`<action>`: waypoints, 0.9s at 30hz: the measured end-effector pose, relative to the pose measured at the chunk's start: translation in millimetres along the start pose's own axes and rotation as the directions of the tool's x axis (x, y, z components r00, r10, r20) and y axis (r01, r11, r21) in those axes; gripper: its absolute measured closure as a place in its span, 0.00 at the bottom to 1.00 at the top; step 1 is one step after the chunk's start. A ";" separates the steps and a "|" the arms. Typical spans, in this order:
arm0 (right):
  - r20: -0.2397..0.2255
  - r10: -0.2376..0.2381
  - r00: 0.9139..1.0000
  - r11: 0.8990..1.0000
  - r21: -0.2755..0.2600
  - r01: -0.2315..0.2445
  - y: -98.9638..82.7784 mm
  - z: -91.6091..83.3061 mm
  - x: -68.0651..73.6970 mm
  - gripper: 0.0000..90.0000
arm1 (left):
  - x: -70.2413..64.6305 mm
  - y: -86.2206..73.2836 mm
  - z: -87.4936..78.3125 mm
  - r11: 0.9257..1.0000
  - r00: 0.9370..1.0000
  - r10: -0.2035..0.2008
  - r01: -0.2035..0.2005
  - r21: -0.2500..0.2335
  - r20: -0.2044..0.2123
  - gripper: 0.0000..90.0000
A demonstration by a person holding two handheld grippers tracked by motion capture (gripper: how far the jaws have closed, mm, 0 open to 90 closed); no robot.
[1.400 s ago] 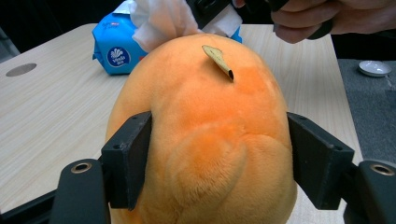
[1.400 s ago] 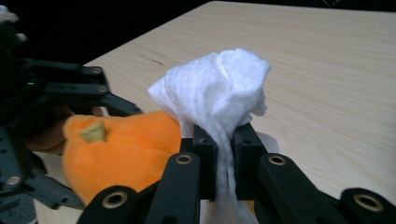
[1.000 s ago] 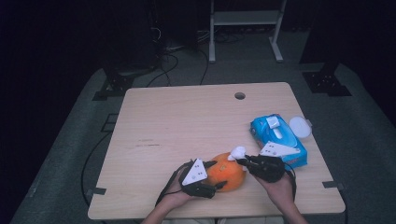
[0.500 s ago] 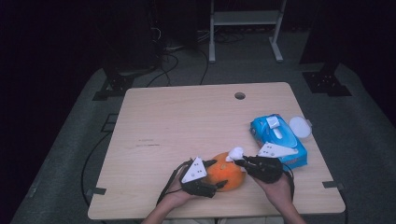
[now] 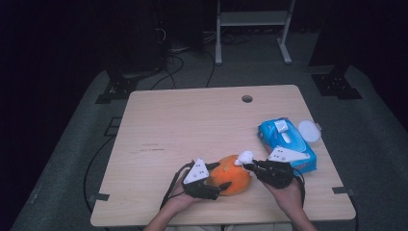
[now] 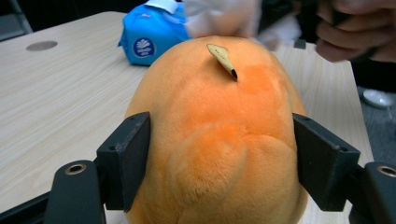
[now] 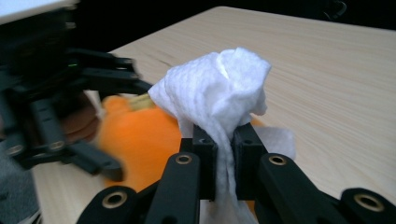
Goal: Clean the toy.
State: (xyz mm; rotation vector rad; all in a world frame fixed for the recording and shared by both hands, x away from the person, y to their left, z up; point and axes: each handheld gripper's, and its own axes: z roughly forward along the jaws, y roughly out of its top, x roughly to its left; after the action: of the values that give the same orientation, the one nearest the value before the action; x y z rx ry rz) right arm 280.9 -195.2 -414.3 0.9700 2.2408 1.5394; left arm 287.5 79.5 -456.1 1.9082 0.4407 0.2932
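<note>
Orange plush toy (image 5: 232, 180) and white wipe (image 5: 245, 158), near table (image 5: 192, 125) edge

Left gripper (image 5: 211, 180): jaws just closing, pads clamping toy's sides. Right gripper (image 5: 249, 166): jaws pinched together on wipe, touching toy's top; blue wipe pack (image 5: 286, 143) beside

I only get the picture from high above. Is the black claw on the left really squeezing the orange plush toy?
Observer: Yes. In the left gripper view the left gripper has a pad against each side of the orange plush toy.
Operator: What is that white blob in the other claw?
Observer: A crumpled white wipe, pinched tight in the right gripper.
Operator: Does the toy have anything on top?
Observer: A small tan leaf-shaped tag sticks up from it.
Operator: What is printed on the blue pack?
Observer: The blue wipe pack has a round white logo on its end.
</note>
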 end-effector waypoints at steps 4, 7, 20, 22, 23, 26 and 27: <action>0.010 0.002 1.000 1.000 0.006 -0.002 -1.1 3.0 -2.2 0.91 | 3.1 -1.1 -1.4 1.000 1.000 -0.030 0.030 -0.004 -0.004 0.29; 0.052 0.040 0.998 0.999 0.029 -0.041 -8.8 2.5 -16.8 0.91 | 3.7 -0.6 -1.8 0.999 0.999 -0.038 0.038 -0.002 -0.010 0.29; 0.012 0.059 0.998 0.998 0.026 -0.060 -9.2 5.0 -15.8 0.91 | 12.8 -3.6 -4.1 0.994 0.994 -0.110 0.110 -0.027 -0.018 0.28; 0.049 0.079 0.996 0.996 0.049 -0.081 -14.2 5.5 -23.5 0.91 | 13.0 -3.5 -4.3 0.993 0.994 -0.112 0.111 -0.026 -0.018 0.28; 0.053 0.091 0.994 0.994 0.049 -0.094 -15.5 4.9 -25.1 0.91 | 13.2 -3.6 -4.4 0.993 0.994 -0.112 0.112 -0.028 -0.017 0.28; 0.042 0.064 0.997 0.997 0.030 -0.066 -9.3 2.9 -16.1 0.91 | 13.3 -3.3 -4.2 0.993 0.993 -0.116 0.115 -0.028 -0.024 0.28; 0.028 0.055 0.998 0.998 0.021 -0.056 -6.9 2.4 -12.4 0.91 | 13.4 -3.4 -3.7 0.993 0.993 -0.119 0.118 -0.030 -0.025 0.28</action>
State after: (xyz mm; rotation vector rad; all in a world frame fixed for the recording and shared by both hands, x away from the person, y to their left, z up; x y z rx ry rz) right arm 288.9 -202.9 -423.5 1.0616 2.2341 1.5179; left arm 297.5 89.5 -458.0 1.8443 0.5627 0.2451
